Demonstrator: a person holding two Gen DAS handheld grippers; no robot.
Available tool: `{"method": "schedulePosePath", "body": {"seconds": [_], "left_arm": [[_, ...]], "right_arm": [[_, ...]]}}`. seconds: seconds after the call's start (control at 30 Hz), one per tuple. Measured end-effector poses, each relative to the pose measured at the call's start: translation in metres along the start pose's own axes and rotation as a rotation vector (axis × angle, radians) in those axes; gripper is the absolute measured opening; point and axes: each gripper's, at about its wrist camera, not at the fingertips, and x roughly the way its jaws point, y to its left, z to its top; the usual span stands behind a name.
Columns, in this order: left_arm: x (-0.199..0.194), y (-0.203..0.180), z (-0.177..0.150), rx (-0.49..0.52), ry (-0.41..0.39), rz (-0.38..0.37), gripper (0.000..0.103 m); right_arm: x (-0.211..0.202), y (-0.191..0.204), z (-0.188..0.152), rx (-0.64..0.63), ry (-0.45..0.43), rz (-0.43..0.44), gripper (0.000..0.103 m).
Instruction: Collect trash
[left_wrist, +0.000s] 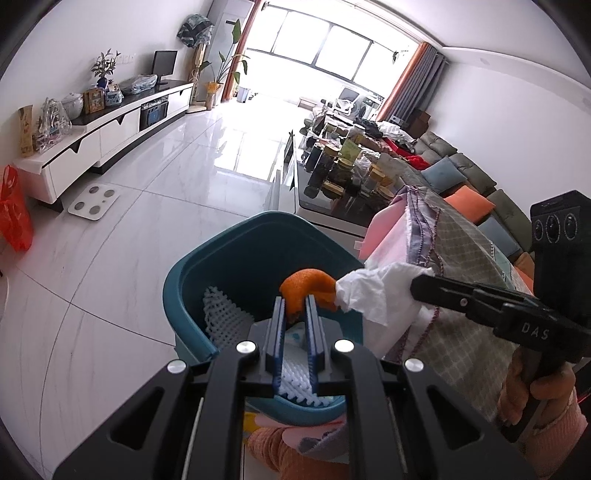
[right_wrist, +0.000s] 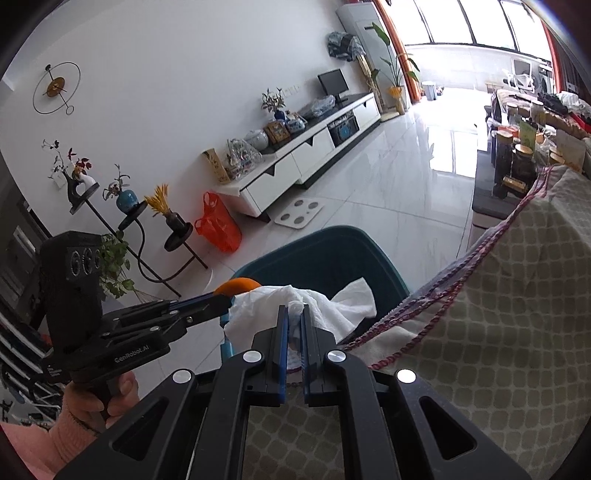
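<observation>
Two readable marks: "DAS" (left_wrist: 533, 333), "GenRobot.AI" (right_wrist: 130, 356)

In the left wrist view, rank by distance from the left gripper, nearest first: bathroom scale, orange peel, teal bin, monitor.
From the left gripper:
1. orange peel, between its fingers.
2. teal bin, just below.
3. bathroom scale, floor, left.
4. monitor, far cabinet.

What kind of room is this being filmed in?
Most likely a home living room. A long white TV cabinet with a small screen runs along one wall, a sofa with coloured cushions faces it, and big curtained windows close the far end.
</observation>
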Motion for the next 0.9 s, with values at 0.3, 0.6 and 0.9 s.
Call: {"method": "schedulePosePath", "body": {"seconds": [0.3,0.6,0.9], "left_arm": [[0.018,-0.003,0.0,0.0,0.029,-0.017,0.012],[0.021,-0.001,-0.003,-0.022,0.022,-0.046,0.022],[0.004,-0.007,-0.007,-0.017,-0.014,-0.065,0.028]], "right_arm": [[0.012,-0.013,0.003,0.04,0.041,-0.03,0.011],[0.01,-0.021,0.003,0.079,0.035,-0.043,0.026],[-0.005,-0.026,-0.003,0.098,0.005,-0.029,0.026]]}}
